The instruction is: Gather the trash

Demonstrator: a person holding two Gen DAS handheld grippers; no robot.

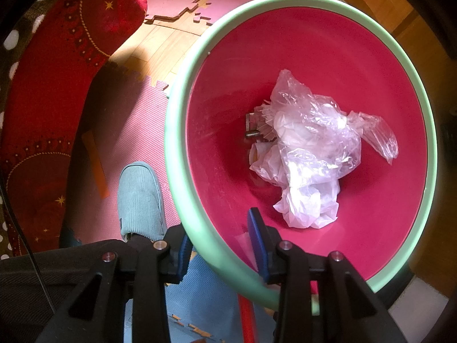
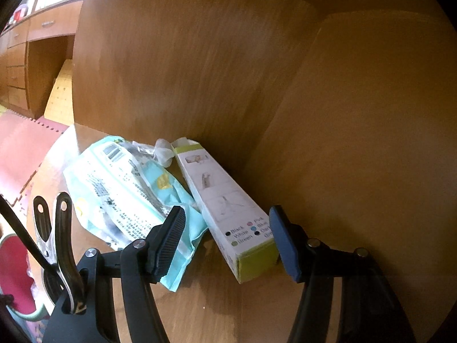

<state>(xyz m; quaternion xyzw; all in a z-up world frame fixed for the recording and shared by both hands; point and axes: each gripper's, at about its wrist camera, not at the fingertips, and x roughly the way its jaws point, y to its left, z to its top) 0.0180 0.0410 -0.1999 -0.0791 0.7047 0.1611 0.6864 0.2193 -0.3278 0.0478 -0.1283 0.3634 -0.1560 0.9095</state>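
A bin with a mint-green rim (image 1: 182,91) and pink inside fills the left wrist view. At its bottom lie a crumpled clear plastic bag (image 1: 314,131) and white paper (image 1: 308,203). My left gripper (image 1: 220,230) is shut on the bin's near rim, one finger outside and one inside. In the right wrist view a long white and yellow-green carton (image 2: 225,200) lies on a wooden surface beside a pale blue packet (image 2: 128,188). My right gripper (image 2: 227,243) is open, with the carton's near end between its fingers and the left pad (image 2: 168,240) clear of it.
A person's foot in a grey-blue slipper (image 1: 140,200) stands left of the bin on pink foam mats (image 1: 137,131), beside red patterned fabric (image 1: 51,91). Wooden panels (image 2: 200,71) wall in the carton behind and to the right. A metal clamp (image 2: 62,243) hangs at the left.
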